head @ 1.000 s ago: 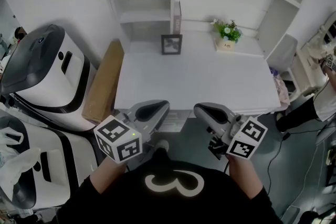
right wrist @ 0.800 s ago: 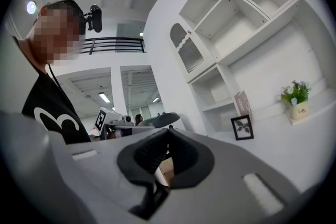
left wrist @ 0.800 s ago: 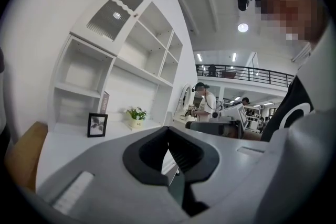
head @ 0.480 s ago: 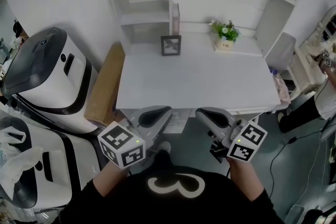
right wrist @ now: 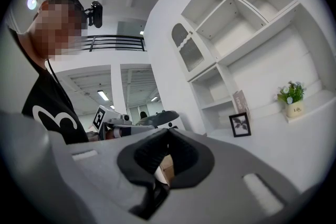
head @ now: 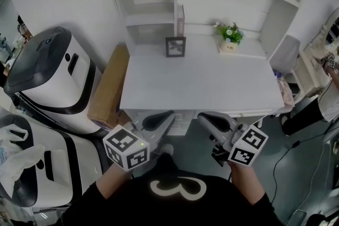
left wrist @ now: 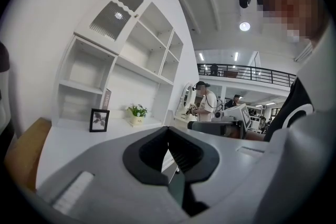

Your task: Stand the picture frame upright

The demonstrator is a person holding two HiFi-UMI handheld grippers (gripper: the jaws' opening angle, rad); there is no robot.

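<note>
The picture frame [head: 175, 46] stands upright at the back of the white tabletop [head: 201, 84], beside a potted plant [head: 229, 37]. Left tongs [head: 167, 115] and right tongs [head: 204, 116], both closed and empty, hang off its near edge.

picture frame [head: 175, 46] upright on desk [head: 212, 82]
</note>
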